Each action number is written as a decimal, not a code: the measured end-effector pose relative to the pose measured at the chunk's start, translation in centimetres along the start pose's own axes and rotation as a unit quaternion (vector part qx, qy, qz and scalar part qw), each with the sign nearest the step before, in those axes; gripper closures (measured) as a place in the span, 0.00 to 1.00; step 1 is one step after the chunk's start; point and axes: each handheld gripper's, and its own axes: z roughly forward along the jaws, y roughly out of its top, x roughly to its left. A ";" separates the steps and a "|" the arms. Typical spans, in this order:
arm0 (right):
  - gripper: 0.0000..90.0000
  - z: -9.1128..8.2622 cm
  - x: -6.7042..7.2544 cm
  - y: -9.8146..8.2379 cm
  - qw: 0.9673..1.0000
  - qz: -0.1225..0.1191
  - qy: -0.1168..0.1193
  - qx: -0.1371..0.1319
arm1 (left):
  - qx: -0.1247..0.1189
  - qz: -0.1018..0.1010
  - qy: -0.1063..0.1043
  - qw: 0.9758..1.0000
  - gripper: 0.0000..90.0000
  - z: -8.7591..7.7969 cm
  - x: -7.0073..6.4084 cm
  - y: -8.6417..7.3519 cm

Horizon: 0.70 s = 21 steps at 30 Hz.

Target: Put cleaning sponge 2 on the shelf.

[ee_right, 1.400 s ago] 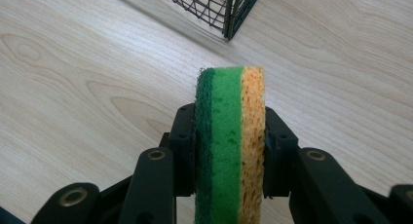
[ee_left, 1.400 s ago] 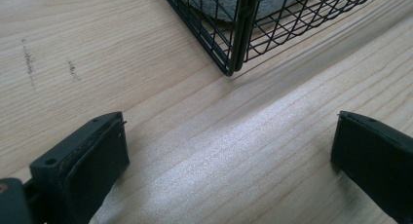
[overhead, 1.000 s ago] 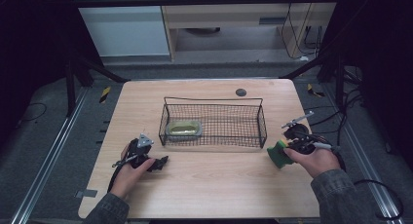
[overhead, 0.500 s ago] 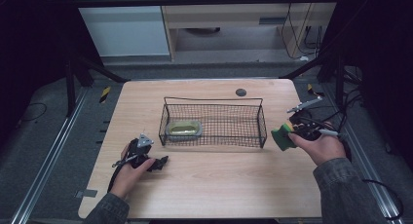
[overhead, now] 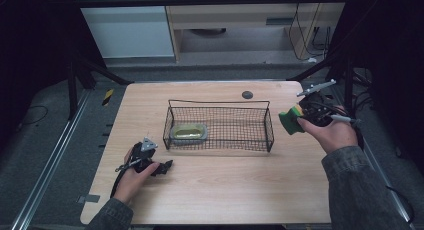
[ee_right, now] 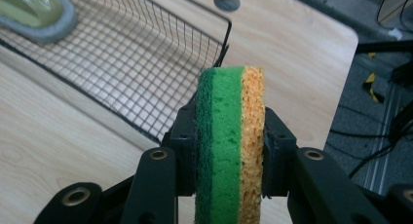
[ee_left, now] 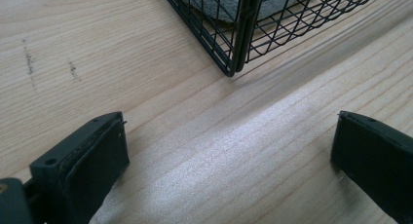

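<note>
Right now my right gripper (overhead: 296, 121) is pinching the sponge (overhead: 290, 121) btw both pads, green side on one pad, yellow on the other; in the right gripper view the sponge (ee_right: 229, 141) stands on edge in the jaws. It's held off the table (overhead: 240, 190), just beside the right end of the wire basket (overhead: 220, 125), not inside. A grey-rimmed dish (overhead: 188, 132) lies at the basket's left end. My left gripper (overhead: 159, 166) rests on the table near the basket's front-left corner, jaws spread wide w/ bare wood btw them.
</note>
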 end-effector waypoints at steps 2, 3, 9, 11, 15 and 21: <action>0.73 -0.2 0.0 0.6 1.000 -0.002 0.000 -0.008 | 0.000 0.000 0.000 1.000 0.00 0.0 0.0 0.0; 0.73 -0.3 0.1 0.9 1.000 -0.001 -0.001 -0.013 | 0.000 0.000 0.000 1.000 0.00 0.0 0.0 0.0; 0.73 -0.1 0.7 2.3 1.000 -0.009 -0.002 -0.028 | 0.000 0.001 0.000 1.000 0.00 0.0 0.0 0.0; 0.73 0.0 1.0 2.7 0.999 -0.012 0.000 -0.030 | 0.000 0.001 0.000 1.000 0.00 0.0 0.0 0.0; 0.73 0.5 1.3 3.3 0.999 -0.014 0.004 -0.033 | 0.000 0.001 0.000 1.000 0.00 0.0 0.0 0.0; 0.73 1.3 1.8 4.0 0.999 -0.020 0.013 -0.041 | 0.000 0.002 0.000 1.000 0.00 0.0 0.0 0.0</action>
